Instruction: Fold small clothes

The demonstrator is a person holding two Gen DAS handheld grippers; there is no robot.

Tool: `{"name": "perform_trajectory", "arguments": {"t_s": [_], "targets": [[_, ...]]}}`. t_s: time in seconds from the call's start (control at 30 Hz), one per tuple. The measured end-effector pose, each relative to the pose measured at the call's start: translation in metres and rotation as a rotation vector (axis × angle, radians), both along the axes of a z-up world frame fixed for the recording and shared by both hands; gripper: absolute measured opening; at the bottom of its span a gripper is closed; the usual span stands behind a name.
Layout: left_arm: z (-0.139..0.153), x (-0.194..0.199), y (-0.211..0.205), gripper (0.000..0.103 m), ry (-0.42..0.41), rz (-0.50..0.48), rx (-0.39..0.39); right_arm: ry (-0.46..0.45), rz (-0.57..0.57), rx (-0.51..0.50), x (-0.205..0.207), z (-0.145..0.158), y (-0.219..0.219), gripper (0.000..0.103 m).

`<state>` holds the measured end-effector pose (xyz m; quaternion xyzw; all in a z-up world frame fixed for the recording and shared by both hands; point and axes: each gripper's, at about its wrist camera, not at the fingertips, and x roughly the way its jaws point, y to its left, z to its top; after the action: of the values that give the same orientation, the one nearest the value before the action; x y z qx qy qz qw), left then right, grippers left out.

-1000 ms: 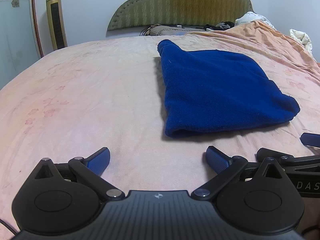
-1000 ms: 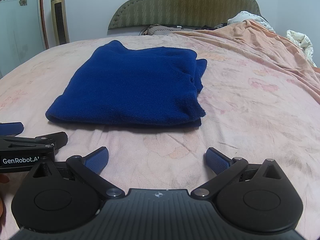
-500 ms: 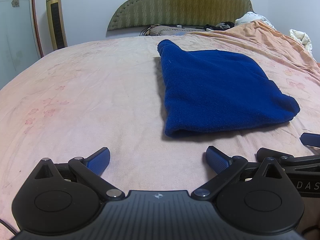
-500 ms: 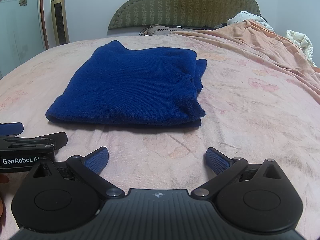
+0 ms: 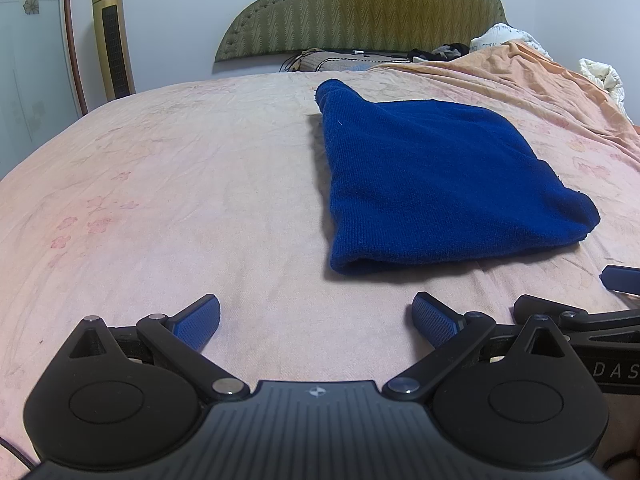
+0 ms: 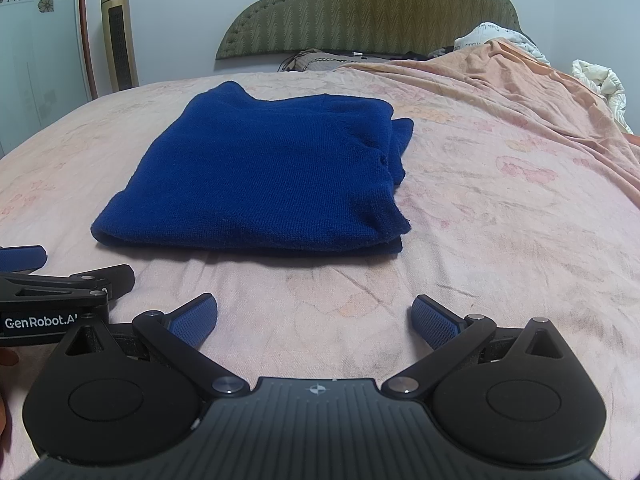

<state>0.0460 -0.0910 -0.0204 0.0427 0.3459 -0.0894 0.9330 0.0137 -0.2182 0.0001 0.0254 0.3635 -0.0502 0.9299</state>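
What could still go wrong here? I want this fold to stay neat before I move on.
The folded dark blue knit garment has loose layers poking out along its right edge; grabbing there may unravel the fold. The open right gripper and left gripper sit close together and could collide.

The room was lit softly and evenly from overhead, a little dim and cool on the wall [image 5: 168,20]. The folded blue sweater [image 5: 432,184] threw only a thin, soft shadow along its near edge on the pink bedsheet [image 5: 180,200]. Both views bowed strongly at the rims, with dark corners. Focus held sharp throughout; small glints sat on the left gripper [image 5: 316,322] pivots.
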Motion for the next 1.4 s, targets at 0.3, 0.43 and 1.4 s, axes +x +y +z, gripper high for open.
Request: {"name": "perform_trajectory", "arguments": {"t_s": [0.3, 0.43, 1.4], "targets": [[0.0, 0.0, 0.0, 0.103, 0.0, 0.0, 0.0, 0.0, 0.0, 0.0, 0.0, 0.0, 0.0, 0.103], [0.0, 0.0, 0.0, 0.103, 0.0, 0.0, 0.001, 0.0, 0.0, 0.0, 0.0, 0.0, 0.0, 0.103], [0.006, -0.002, 0.002, 0.103, 0.032, -0.002, 0.024, 0.015, -0.021, 0.001, -0.007, 0.01, 0.004, 0.103]]}}
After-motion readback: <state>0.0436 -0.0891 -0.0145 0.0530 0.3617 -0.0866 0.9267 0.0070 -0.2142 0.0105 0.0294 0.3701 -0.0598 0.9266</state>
